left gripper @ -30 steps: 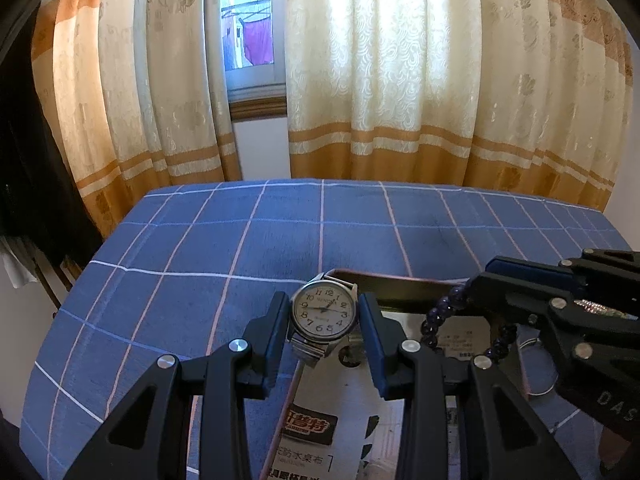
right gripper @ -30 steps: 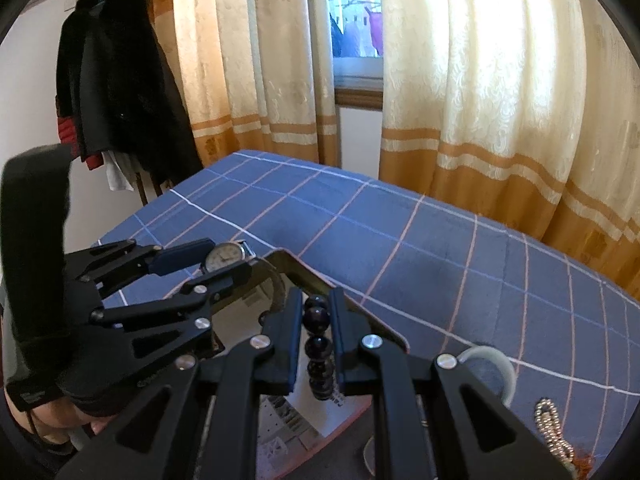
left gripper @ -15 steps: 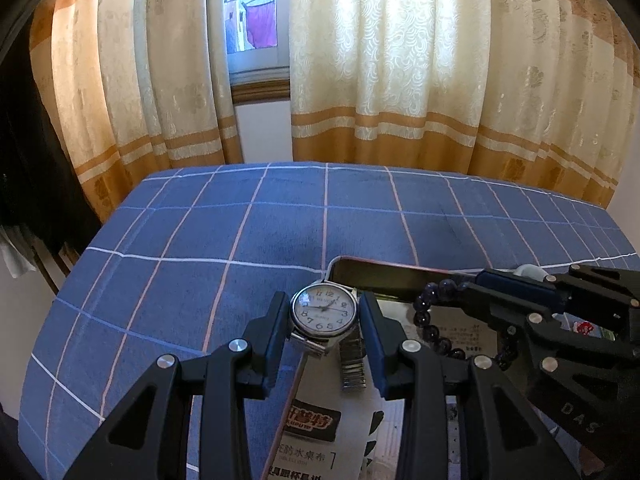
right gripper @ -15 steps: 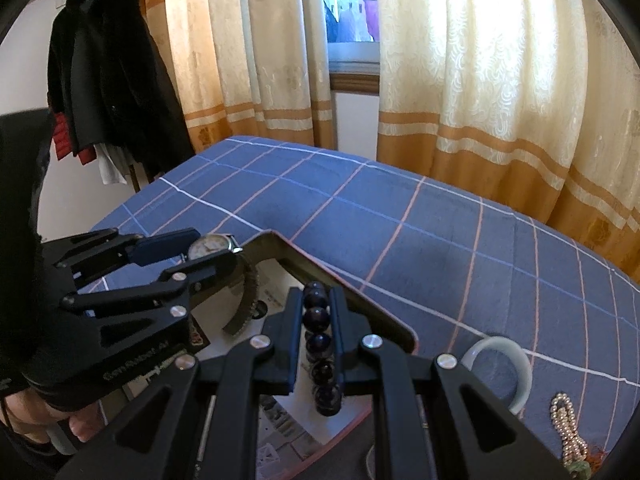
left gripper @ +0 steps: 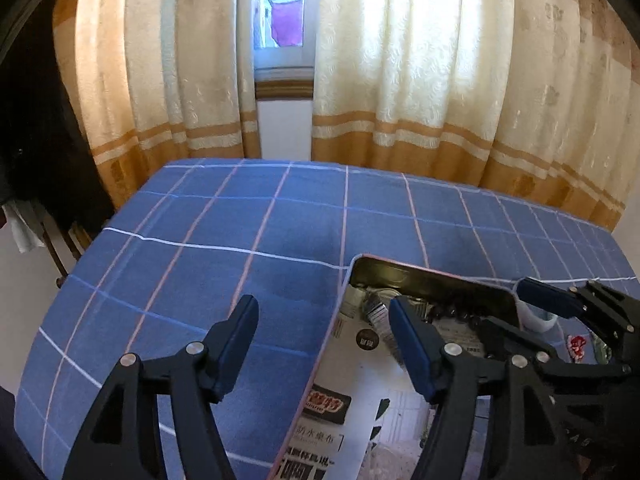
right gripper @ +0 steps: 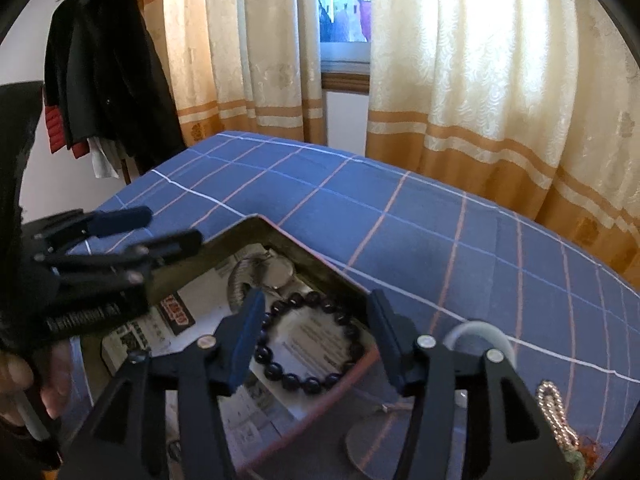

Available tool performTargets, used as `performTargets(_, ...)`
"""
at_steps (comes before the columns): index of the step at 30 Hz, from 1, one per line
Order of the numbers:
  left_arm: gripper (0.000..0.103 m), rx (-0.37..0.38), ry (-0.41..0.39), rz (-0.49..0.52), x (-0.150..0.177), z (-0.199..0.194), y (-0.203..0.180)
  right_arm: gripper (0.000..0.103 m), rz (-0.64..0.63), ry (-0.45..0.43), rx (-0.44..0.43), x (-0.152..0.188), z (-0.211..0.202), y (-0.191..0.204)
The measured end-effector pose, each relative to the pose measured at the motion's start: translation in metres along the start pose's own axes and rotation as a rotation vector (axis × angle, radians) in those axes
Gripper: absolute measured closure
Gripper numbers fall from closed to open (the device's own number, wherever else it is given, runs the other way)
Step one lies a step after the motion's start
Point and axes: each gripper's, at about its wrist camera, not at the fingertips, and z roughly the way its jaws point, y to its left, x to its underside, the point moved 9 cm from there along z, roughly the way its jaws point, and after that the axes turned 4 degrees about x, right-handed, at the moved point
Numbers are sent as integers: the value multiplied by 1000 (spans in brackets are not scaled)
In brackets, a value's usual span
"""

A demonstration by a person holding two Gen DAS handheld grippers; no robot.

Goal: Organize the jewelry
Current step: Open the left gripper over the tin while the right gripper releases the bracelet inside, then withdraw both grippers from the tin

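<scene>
now both tools (left gripper: 324,324) (right gripper: 316,316) gape empty over the tin (right gripper: 320,266); its paper's print is unreadable.

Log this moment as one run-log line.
left claw: open | right claw: open | watch: in tin | bead bracelet: in tin | bangle: on cloth

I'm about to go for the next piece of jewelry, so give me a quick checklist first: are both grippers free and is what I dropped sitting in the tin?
1. Left gripper open and empty: ok.
2. Right gripper open and empty: ok.
3. Dark bead bracelet lying flat in the tin, clear of the fingers: ok.
4. Watch inside the tin, at its far corner: ok.
5. Pale bangle and pearl string out on the blue cloth, not yet sorted: not ok.
6. Clear path from right gripper to bangle: cannot tell, its linkage hides part of it.
</scene>
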Motion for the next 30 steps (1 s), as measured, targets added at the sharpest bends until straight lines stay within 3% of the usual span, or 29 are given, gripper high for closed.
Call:
performTargets(5, 35, 25, -55, -13, 3, -26, -13, 33, 17, -21, 16, 8, -22, -13)
performTargets(9, 35, 42, -89, 35, 19, -51, -39, 29, 30, -33, 48, 25, -47, -31)
performTargets(14, 35, 96, -121, 119, 64, -86, -89, 28, 118, -63, 110, 69, -93, -75)
performTargets(18, 35, 119, -125, 193, 98, -98, -127, 28, 201, -85, 209, 108, -129, -117)
performTargets(22, 35, 168, -73, 246, 127, -91, -159, 28, 270, -69, 253, 143, -149, -145)
performTargets(30, 35, 167, 18, 279, 151, -67, -178, 28, 301, -84, 295, 176, -171, -160)
